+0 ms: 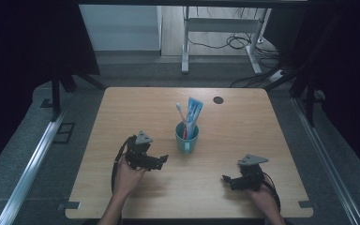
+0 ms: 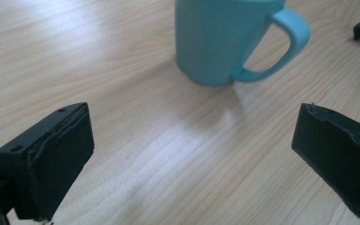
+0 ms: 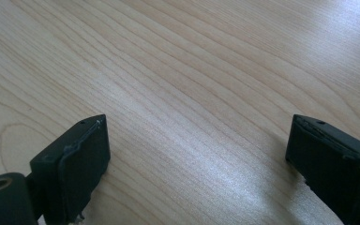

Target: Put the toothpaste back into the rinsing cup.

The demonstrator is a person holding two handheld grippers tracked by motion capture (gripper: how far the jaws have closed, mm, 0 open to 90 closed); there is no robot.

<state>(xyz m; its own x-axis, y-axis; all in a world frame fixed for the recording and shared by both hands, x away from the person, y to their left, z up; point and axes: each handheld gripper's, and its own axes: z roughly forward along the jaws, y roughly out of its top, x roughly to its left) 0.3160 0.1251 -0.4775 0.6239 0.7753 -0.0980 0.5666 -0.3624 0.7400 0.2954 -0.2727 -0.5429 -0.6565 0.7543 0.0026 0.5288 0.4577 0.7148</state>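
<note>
A teal mug stands near the middle of the wooden table, handle toward the near side. A red-and-white toothbrush and a blue toothpaste tube stick up out of it. My left gripper lies just left of the mug, open, jaws wide apart and empty. In the left gripper view the mug sits ahead with its handle to the right, and the gripper holds nothing. My right gripper rests at the near right, open over bare wood.
A dark round cable hole marks the table's far side. Beyond the table stand a white desk frame and loose cables on the floor. Black curtains hang at both sides. A metal rail runs along the left floor.
</note>
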